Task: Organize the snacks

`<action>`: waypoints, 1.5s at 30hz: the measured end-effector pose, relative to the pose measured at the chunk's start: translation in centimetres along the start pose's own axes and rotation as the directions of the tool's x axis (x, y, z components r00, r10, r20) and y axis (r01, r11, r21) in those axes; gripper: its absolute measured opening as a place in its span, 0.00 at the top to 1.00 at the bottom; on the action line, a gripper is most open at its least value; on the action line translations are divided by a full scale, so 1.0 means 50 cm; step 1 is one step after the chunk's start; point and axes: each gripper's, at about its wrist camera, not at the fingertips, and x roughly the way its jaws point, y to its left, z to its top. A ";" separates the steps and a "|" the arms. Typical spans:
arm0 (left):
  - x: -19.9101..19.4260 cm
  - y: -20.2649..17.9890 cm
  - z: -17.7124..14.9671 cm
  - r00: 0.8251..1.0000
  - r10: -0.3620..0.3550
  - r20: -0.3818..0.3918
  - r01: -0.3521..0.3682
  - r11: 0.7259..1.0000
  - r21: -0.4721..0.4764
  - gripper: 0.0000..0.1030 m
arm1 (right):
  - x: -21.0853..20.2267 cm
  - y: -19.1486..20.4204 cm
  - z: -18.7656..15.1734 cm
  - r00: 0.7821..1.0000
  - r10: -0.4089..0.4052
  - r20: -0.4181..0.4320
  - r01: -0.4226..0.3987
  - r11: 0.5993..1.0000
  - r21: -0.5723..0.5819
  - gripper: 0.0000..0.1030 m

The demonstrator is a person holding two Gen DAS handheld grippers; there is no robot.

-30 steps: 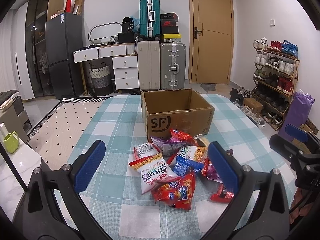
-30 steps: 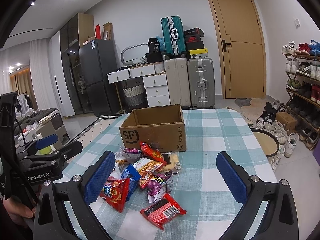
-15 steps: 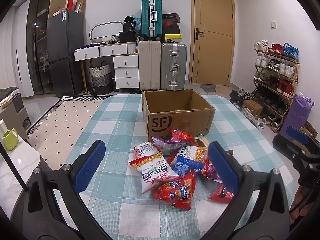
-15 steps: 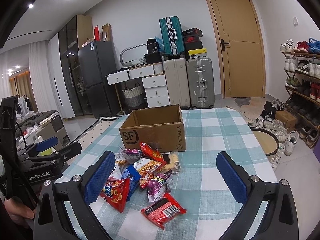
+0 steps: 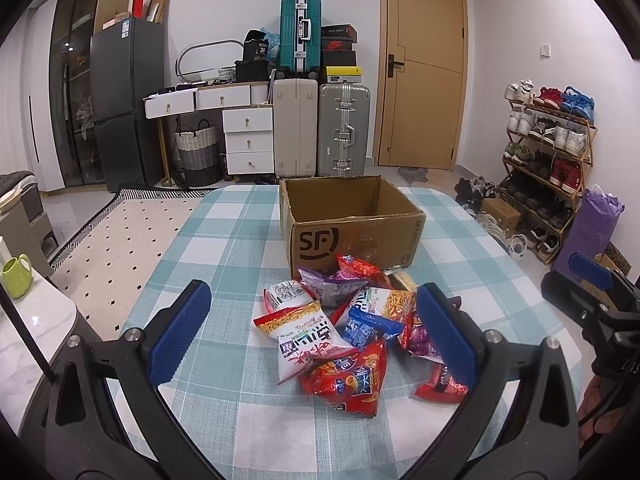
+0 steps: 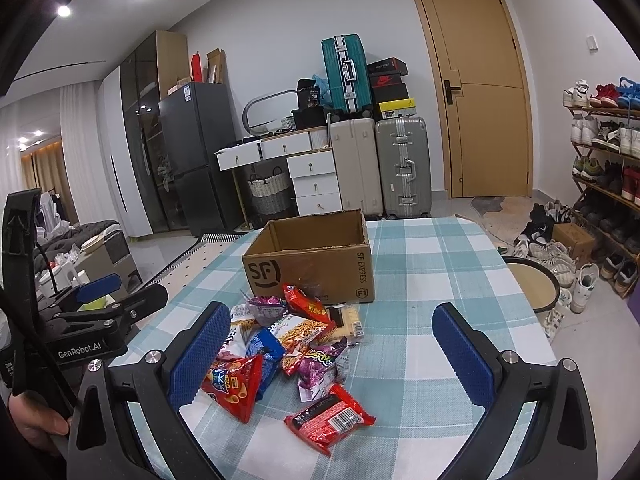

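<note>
A pile of snack packets [image 5: 344, 328] lies on the checked table [image 5: 224, 240], just in front of an open, empty SF cardboard box [image 5: 352, 224]. The pile also shows in the right wrist view [image 6: 288, 344], with the box [image 6: 312, 260] behind it. A red packet [image 6: 328, 420] lies apart, nearest my right gripper. My left gripper [image 5: 312, 332] is open and empty, held above the table before the pile. My right gripper [image 6: 332, 352] is open and empty, right of the pile.
The table's right edge drops to a floor with a round basin [image 6: 532, 284] and a shoe rack [image 5: 548, 152]. Suitcases [image 5: 320, 128], drawers and a fridge [image 5: 124, 100] stand at the far wall. A green mug [image 5: 16, 276] sits on a side counter at left.
Both grippers have eased slightly toward the pile; both stay open. The snacks and the box have not moved.
</note>
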 end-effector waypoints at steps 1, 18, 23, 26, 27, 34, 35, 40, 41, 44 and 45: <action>0.000 0.000 -0.001 1.000 -0.002 -0.002 0.002 1.000 0.000 0.01 | 0.001 0.000 0.000 1.000 -0.001 -0.002 0.001 1.000 -0.001 0.00; 0.009 0.003 -0.005 1.000 -0.005 -0.025 0.005 1.000 -0.008 0.01 | 0.009 -0.003 -0.011 1.000 -0.006 -0.016 0.006 1.000 0.006 0.00; 0.023 0.007 -0.011 0.999 -0.004 -0.043 0.004 1.000 -0.011 0.01 | 0.028 -0.007 -0.026 0.998 -0.004 -0.062 0.004 1.000 0.008 0.00; 0.035 0.012 -0.018 0.999 -0.003 -0.052 0.002 1.000 -0.014 0.01 | 0.049 -0.014 -0.044 0.995 0.008 -0.103 -0.006 1.000 0.022 0.00; 0.040 0.014 -0.022 0.998 -0.002 -0.056 0.001 1.000 -0.015 0.01 | 0.056 -0.016 -0.052 0.993 0.013 -0.119 -0.010 1.000 0.029 0.00; 0.077 0.022 -0.051 0.996 0.000 -0.093 -0.002 1.000 -0.017 0.01 | 0.110 -0.028 -0.103 0.976 0.034 -0.214 -0.024 0.998 0.049 0.00; 0.082 0.024 -0.055 0.995 -0.002 -0.097 0.000 1.000 -0.020 0.01 | 0.119 -0.029 -0.111 0.973 0.035 -0.230 -0.024 0.998 0.050 0.00; 0.102 0.030 -0.067 0.993 -0.012 -0.119 0.009 1.000 -0.029 0.01 | 0.160 -0.037 -0.146 0.949 0.062 -0.309 -0.040 0.996 0.077 0.00; 0.104 0.031 -0.067 0.993 -0.014 -0.119 0.010 1.000 -0.029 0.01 | 0.167 -0.038 -0.151 0.945 0.064 -0.321 -0.039 0.996 0.082 0.00; 0.105 0.031 -0.068 0.993 -0.015 -0.117 0.011 0.999 -0.030 0.01 | 0.188 -0.038 -0.165 0.935 0.076 -0.347 -0.047 0.995 0.090 0.00; 0.106 0.031 -0.068 0.993 -0.015 -0.117 0.012 0.999 -0.031 0.01 | 0.194 -0.037 -0.166 0.933 0.076 -0.352 -0.047 0.995 0.090 0.00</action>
